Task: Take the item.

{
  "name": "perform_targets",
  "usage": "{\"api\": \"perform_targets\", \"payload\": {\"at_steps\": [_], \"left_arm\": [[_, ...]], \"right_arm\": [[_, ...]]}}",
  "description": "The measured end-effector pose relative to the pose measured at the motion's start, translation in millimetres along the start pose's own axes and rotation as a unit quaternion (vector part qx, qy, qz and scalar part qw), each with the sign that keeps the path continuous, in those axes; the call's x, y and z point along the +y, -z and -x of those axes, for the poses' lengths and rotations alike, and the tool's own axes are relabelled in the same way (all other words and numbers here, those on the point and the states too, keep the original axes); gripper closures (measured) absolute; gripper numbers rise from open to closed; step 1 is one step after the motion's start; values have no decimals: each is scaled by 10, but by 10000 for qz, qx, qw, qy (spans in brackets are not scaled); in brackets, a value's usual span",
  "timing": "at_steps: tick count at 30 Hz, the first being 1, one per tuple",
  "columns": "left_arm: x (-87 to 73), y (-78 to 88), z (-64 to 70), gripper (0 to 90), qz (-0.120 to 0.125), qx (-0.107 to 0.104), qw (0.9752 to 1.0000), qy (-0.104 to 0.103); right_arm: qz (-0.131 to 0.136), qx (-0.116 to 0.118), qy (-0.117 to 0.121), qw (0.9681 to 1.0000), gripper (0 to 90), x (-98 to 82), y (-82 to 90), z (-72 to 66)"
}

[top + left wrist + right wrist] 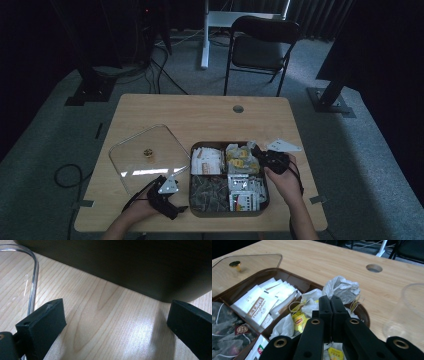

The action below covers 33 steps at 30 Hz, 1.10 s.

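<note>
A brown divided tray [228,212] of tea bags sits at the table's front right. My right gripper [258,154] hovers over its far right compartment of yellow-tagged tea bags [240,159]. In the right gripper view its jaws [331,299] are pressed together, and a crumpled white tea bag [342,287] sticks up from their tips above the tray rim [287,272]. My left gripper [172,204] rests on the table at the tray's front left corner. Its jaws [115,315] stand wide open with bare wood between them, facing the tray's dark wall [125,265].
A clear lid [145,159] with a gold knob [148,152] lies flat left of the tray; its edge [33,280] runs beside my left jaw. A clear glass [409,312] stands right of the tray. A cable hole [238,108] marks the table's far side, and a chair [262,45] stands beyond.
</note>
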State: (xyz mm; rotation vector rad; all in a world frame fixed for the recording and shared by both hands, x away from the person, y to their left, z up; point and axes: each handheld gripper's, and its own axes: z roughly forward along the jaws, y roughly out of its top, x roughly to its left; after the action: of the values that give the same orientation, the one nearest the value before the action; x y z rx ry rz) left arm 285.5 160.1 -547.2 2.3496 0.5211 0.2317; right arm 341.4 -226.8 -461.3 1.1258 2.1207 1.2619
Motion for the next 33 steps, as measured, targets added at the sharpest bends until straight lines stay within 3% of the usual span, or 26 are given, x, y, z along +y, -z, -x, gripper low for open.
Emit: {"api": "perform_targets", "payload": {"at_steps": [21,33], "left_arm": [[0,0,0,18,2,-3,10000,0],[0,0,1,18,0,-7,10000,6]], "right_arm": [[575,-226,-268,9977,889,249,227,245],[679,-412,-540,9954,889,312,291,508]]}}
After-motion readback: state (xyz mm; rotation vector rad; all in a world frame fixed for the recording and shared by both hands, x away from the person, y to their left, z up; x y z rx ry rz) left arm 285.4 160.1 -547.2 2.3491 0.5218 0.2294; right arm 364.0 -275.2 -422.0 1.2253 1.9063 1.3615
